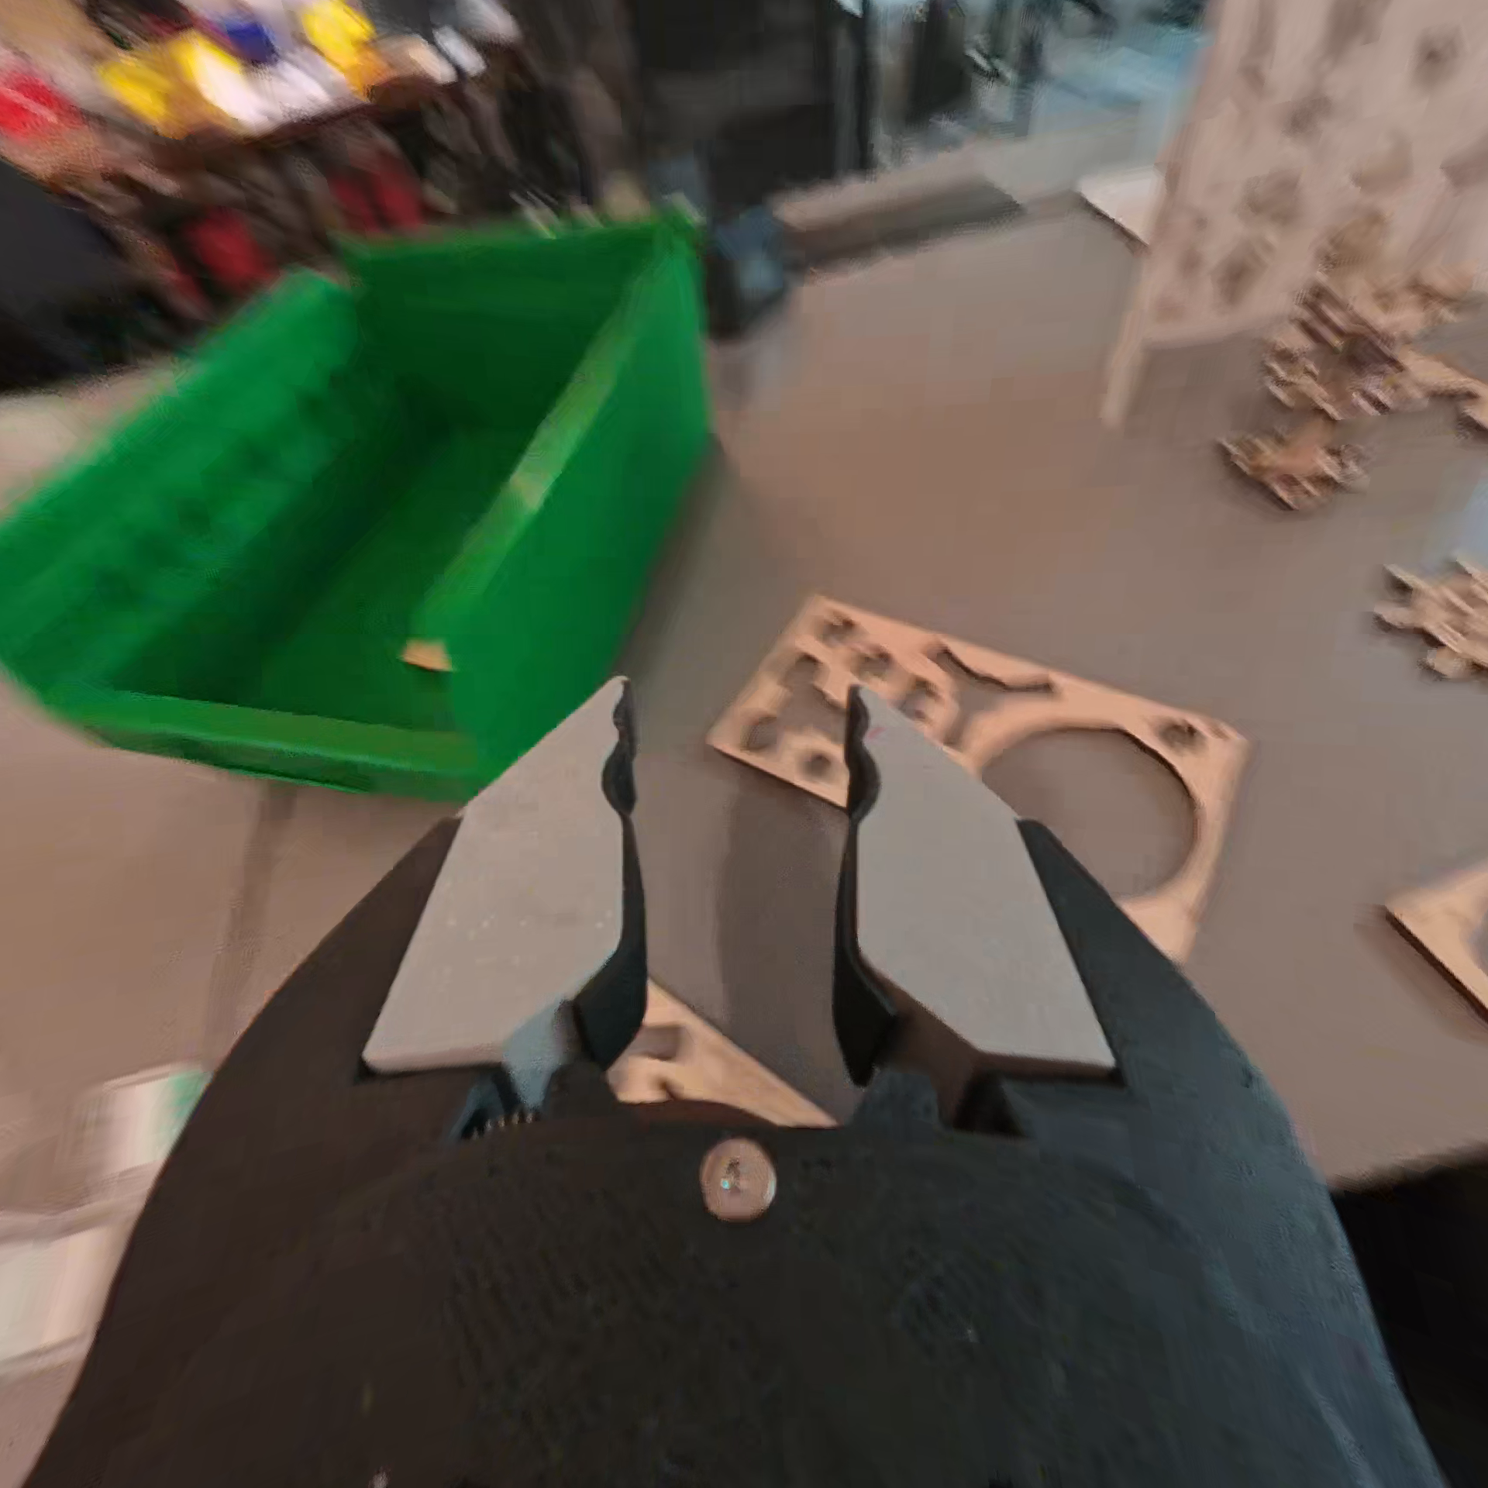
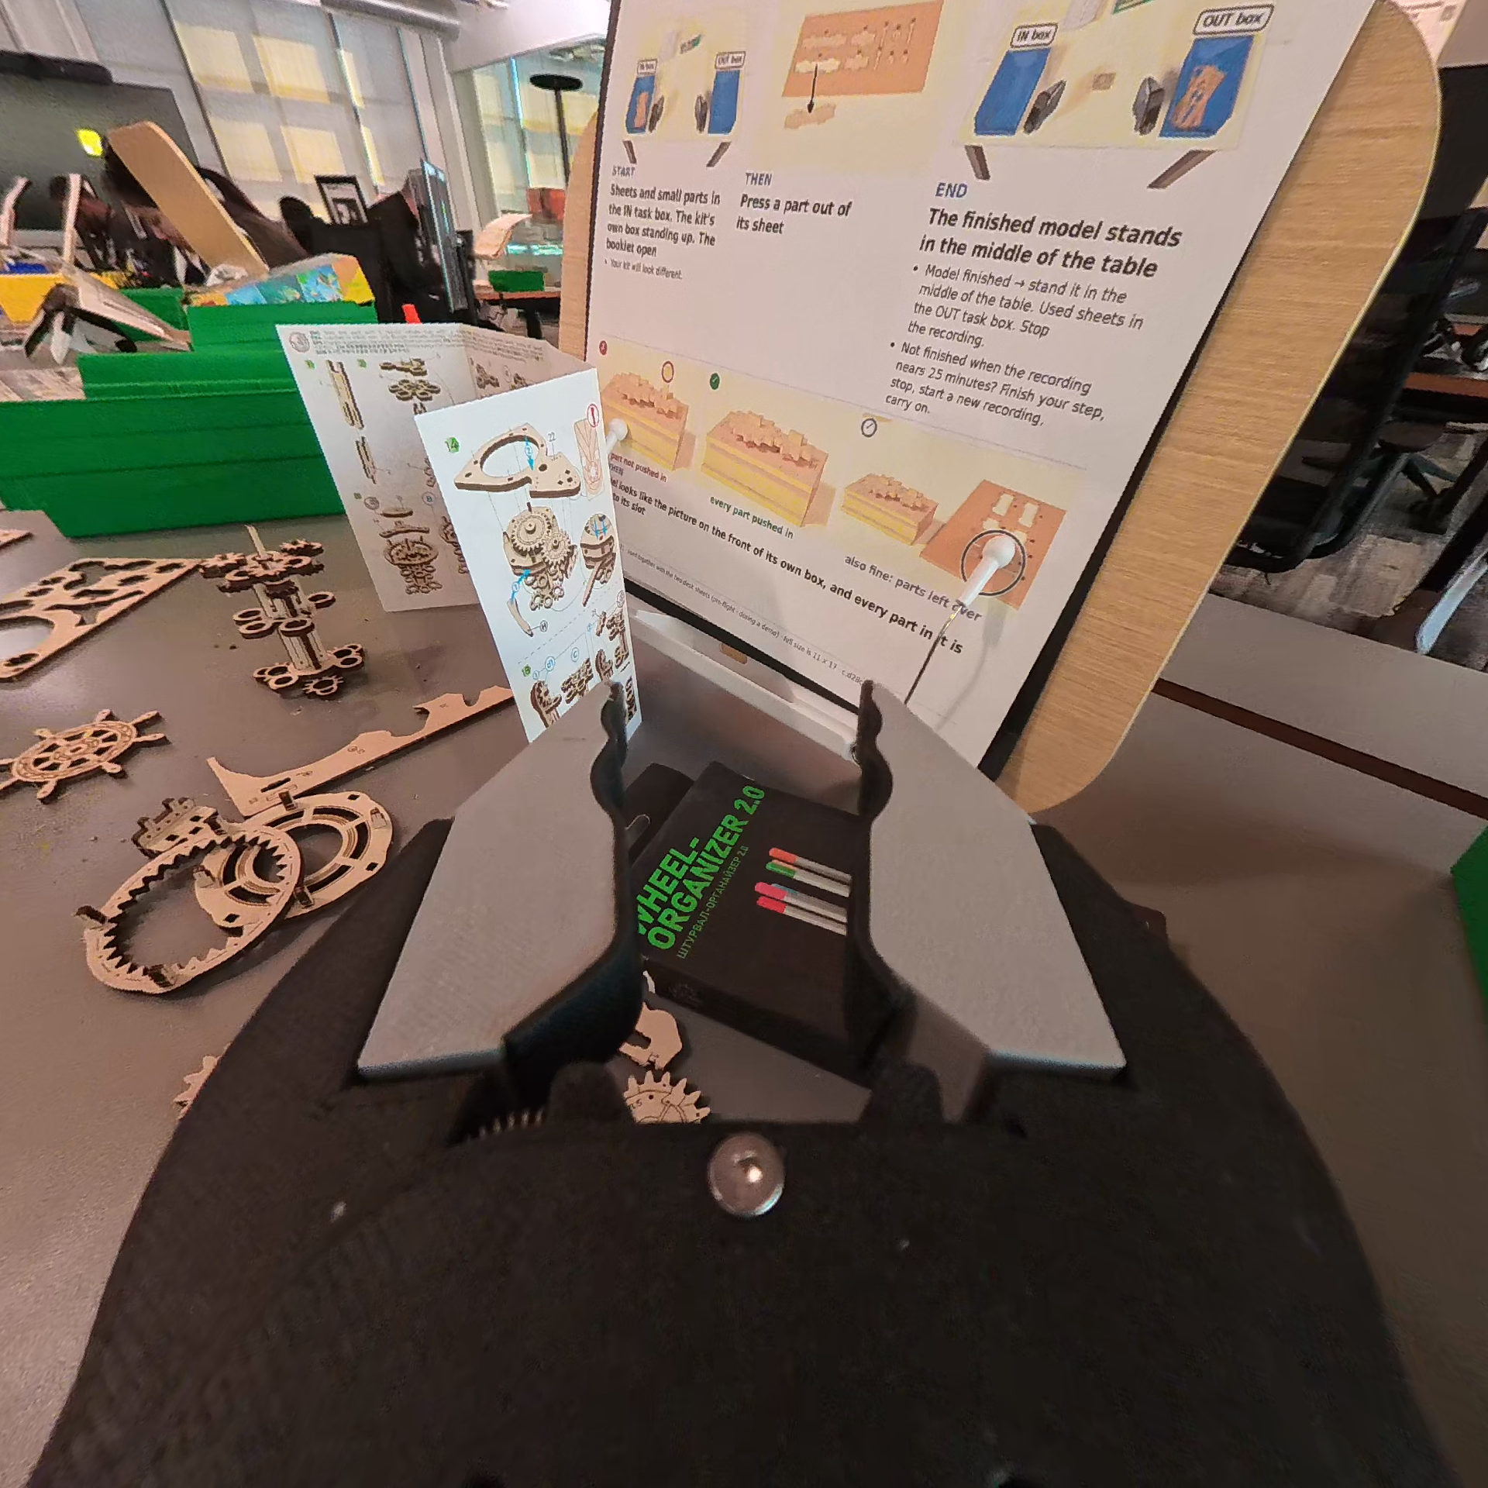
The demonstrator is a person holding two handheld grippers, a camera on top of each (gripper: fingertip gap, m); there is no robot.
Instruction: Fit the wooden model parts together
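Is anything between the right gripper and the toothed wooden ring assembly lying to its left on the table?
Nothing visible does. The right gripper, open and empty, hangs over the black kit box; the toothed ring assembly lies to its left with only bare table between them.

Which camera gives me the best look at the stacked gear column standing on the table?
The right wrist view: the gear column stands upright, sharp and whole, left of the folded booklet. The left wrist view shows it only as a motion-blurred stack near the right edge, details unreadable.
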